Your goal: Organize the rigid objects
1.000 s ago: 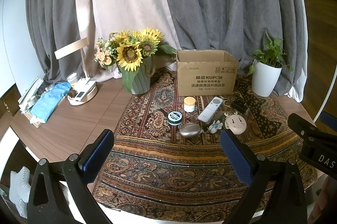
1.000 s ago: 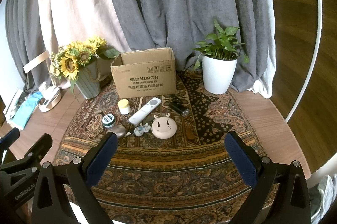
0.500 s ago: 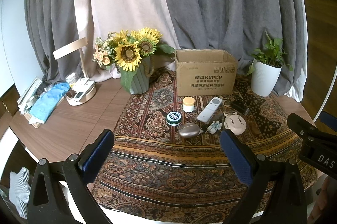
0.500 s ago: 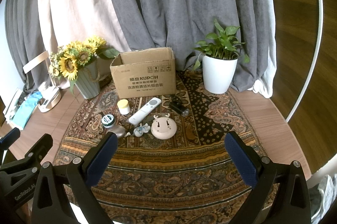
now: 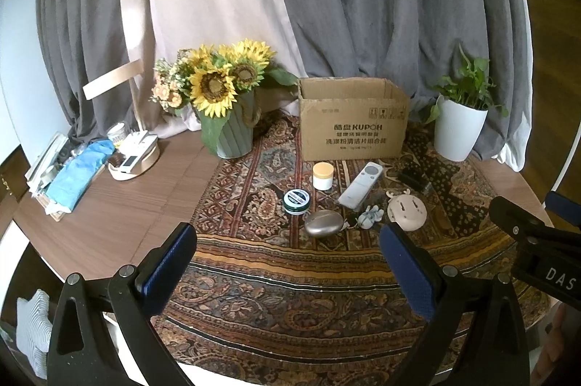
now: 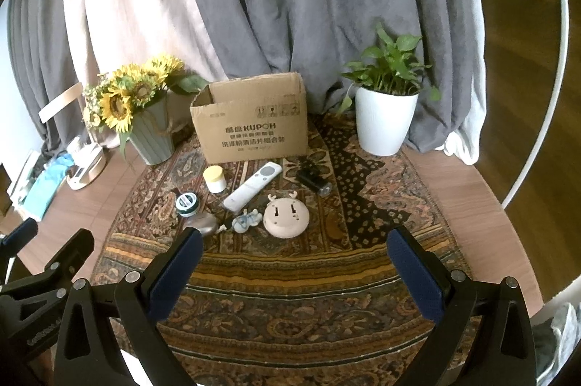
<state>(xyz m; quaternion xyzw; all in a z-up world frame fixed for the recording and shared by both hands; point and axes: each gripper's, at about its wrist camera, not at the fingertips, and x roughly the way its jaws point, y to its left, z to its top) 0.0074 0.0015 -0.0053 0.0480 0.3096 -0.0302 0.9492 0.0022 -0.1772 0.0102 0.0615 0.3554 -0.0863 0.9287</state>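
Note:
An open cardboard box (image 5: 354, 122) (image 6: 254, 124) stands at the back of a patterned cloth. In front of it lie a yellow-lidded jar (image 5: 322, 175) (image 6: 214, 179), a white remote (image 5: 361, 185) (image 6: 252, 186), a green tin (image 5: 296, 200) (image 6: 186, 203), a silver pebble-shaped case (image 5: 323, 222) (image 6: 202, 223), a small blue figurine (image 5: 370, 217) (image 6: 247, 219), a beige round deer-face gadget (image 5: 406, 210) (image 6: 286, 216) and a black cylinder (image 5: 414, 177) (image 6: 313, 180). My left gripper (image 5: 287, 271) and right gripper (image 6: 290, 271) are open and empty, held near the table's front edge.
A sunflower vase (image 5: 232, 128) (image 6: 150, 139) stands left of the box, a white plant pot (image 5: 458, 128) (image 6: 385, 121) to the right. A wooden tray of remotes (image 5: 134, 161) and a blue cloth (image 5: 78, 173) lie at far left. Curtains hang behind.
Both views have shifted very slightly; the grippers stay open and nothing on the table has moved.

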